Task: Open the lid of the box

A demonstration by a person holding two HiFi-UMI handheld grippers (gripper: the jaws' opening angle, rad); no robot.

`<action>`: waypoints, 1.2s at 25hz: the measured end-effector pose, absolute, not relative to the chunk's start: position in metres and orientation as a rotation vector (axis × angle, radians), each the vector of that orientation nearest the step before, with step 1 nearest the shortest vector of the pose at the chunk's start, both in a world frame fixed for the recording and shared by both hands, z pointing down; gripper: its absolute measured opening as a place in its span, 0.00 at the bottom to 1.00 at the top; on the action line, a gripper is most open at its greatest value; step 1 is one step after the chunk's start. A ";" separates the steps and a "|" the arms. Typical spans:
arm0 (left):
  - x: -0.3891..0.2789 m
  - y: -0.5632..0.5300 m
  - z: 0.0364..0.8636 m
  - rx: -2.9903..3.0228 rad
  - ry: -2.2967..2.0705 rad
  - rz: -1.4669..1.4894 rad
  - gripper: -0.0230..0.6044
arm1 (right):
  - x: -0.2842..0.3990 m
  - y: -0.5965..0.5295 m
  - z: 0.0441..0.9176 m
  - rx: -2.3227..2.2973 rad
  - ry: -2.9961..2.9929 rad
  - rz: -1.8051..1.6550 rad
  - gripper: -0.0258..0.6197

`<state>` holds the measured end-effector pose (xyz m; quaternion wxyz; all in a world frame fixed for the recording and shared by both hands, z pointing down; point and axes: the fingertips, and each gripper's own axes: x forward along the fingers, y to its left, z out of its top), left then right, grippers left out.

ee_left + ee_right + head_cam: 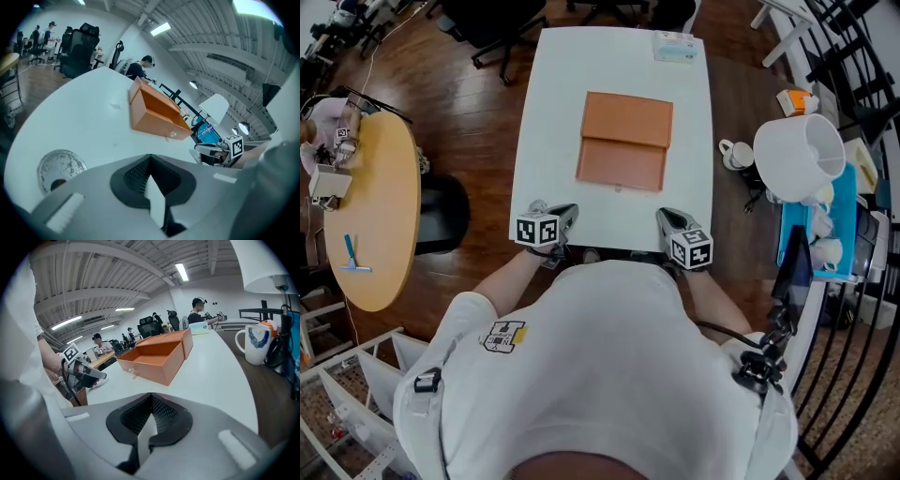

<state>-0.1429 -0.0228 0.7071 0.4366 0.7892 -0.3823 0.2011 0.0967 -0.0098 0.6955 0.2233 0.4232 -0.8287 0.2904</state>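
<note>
The orange box (622, 165) sits open on the white table (553, 112), its lid (628, 119) tipped back behind it.

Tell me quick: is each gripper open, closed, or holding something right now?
Left gripper: closed, jaws together, holding nothing.
Right gripper: closed, jaws together, holding nothing.

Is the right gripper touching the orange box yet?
Apart. The head view shows bare white table between the right gripper and the orange box.

The white table (546, 141) bears an open orange box (622, 165) and a small packet (676, 47).
</note>
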 end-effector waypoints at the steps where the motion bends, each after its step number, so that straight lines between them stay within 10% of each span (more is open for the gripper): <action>1: -0.143 -0.023 0.709 1.961 -0.950 0.497 0.04 | 0.096 -0.010 0.696 1.163 -2.289 0.799 0.04; 30: -0.145 -0.031 0.705 1.979 -0.999 0.466 0.04 | 0.093 -0.015 0.693 1.147 -2.316 0.754 0.04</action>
